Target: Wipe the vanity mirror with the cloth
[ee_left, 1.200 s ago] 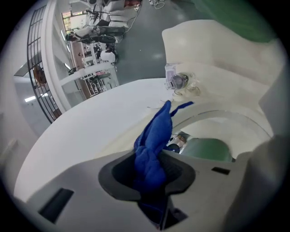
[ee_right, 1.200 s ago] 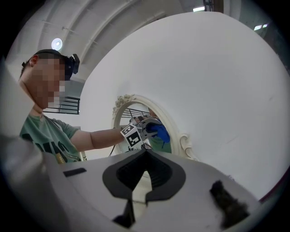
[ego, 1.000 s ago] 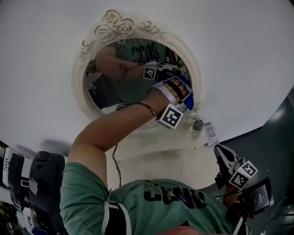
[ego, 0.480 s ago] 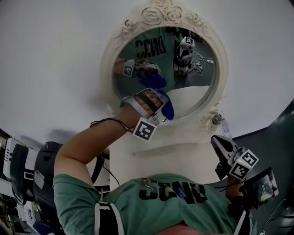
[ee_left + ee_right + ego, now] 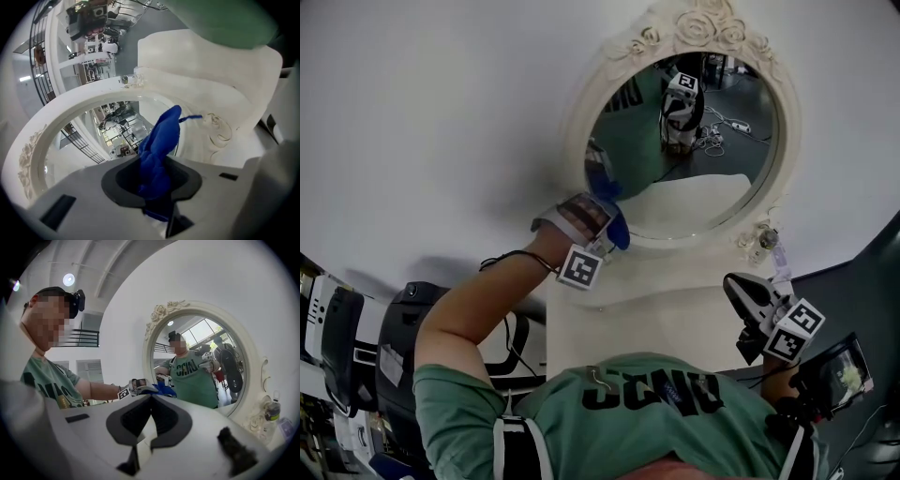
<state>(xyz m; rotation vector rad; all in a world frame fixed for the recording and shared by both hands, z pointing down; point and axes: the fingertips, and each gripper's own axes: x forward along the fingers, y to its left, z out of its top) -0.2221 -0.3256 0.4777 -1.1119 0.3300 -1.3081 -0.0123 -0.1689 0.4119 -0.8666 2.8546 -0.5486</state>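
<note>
Nearest, green shirt (image 5: 656,398), cut off by the lower edge of the head view. Just right of it and low, right gripper (image 5: 739,291), well apart from the glass; jaws pressed together with nothing between them, plain in the right gripper view. Farther out, at the end of a raised arm, left gripper (image 5: 607,223), clamped tight on blue cloth (image 5: 619,231). Mostly hidden there behind the gripper body, only a small blue edge showing. Clearer in the left gripper view: cloth (image 5: 161,140) bunched, long axis running from the jaws out and up toward the white frame, a loose thread at its far tip. Sits at the lower-left rim of vanity mirror (image 5: 703,159); contact with the glass hard to make out. Farthest, small bottle (image 5: 757,240) at the frame's foot, blurred.
</note>
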